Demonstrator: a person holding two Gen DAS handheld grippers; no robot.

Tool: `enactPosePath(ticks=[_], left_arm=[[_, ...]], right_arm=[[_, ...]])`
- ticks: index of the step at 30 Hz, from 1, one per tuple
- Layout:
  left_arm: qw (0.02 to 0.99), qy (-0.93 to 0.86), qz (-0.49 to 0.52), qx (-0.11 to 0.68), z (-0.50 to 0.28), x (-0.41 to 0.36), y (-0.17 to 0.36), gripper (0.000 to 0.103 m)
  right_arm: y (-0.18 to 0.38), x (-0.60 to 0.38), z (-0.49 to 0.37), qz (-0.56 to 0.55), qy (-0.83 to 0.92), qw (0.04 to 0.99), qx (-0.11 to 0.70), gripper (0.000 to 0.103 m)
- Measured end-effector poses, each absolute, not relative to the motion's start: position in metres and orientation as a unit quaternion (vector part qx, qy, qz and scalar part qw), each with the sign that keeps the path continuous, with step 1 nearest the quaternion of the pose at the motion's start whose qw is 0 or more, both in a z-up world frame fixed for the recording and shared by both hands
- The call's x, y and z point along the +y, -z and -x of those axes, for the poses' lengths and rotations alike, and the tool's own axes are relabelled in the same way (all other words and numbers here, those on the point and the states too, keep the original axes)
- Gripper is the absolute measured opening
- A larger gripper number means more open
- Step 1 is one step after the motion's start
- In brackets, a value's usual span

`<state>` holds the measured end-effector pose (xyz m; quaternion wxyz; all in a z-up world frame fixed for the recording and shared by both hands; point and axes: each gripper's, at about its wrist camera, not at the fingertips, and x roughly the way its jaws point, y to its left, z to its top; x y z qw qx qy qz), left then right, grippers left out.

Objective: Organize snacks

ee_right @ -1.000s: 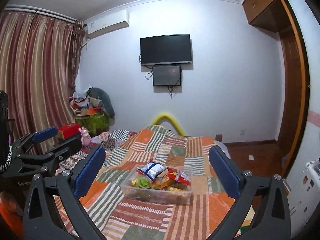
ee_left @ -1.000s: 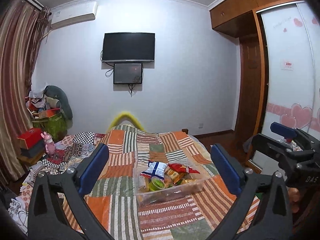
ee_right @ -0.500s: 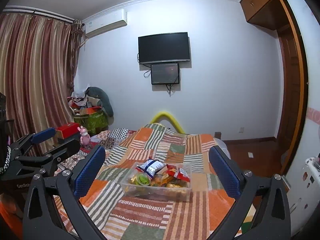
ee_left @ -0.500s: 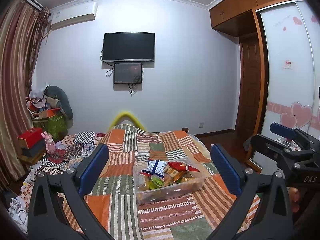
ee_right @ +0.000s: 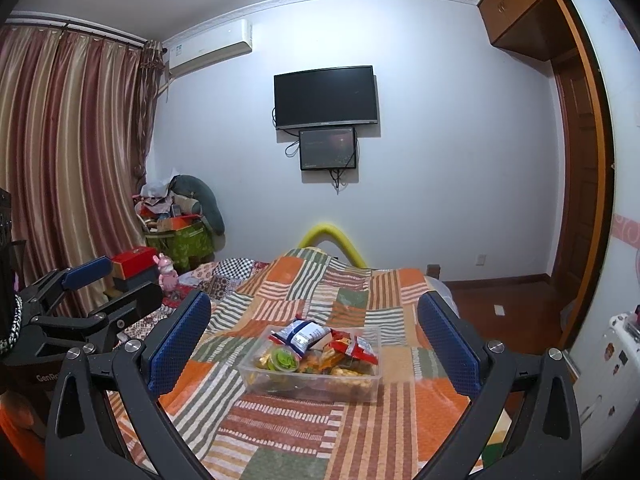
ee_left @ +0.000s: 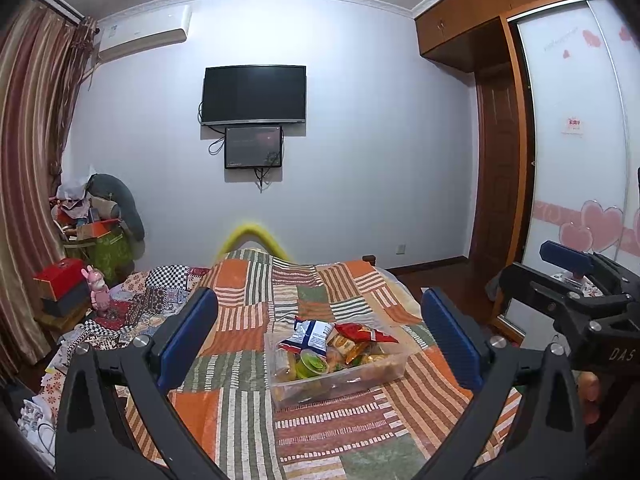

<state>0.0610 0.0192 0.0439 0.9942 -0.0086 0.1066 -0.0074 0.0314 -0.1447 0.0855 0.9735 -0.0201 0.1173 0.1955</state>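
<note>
Left wrist view: my left gripper (ee_left: 320, 336) has its fingers spread wide, empty; my right gripper (ee_right: 314, 338) likewise. Between them, on the bed (ee_left: 248, 408), sits the bin (ee_left: 340, 378) heaped with snacks (ee_left: 332, 340).

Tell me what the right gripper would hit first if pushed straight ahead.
Probably the clear snack container on the patchwork quilt: it sits between the open right gripper fingers' line, nothing nearer. Depth is uncertain.

A clear plastic bin (ee_left: 340, 380) sits upright mid-bed, heaped with snacks: a blue-white packet (ee_left: 314, 333) and red packet (ee_left: 366, 333) on top, perhaps a green-lidded cup (ee_left: 314, 363) below.
</note>
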Motion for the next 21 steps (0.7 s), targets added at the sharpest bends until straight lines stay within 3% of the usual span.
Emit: enactPosePath(ticks=[21], left_arm=[[0.994, 0.013, 0.011, 0.109, -0.0623, 0.0153, -0.0427, 0.103]], right_arm=[[-0.0862, -0.1428, -0.0312, 0.026, -0.195, 0.973, 0.118, 0.103]])
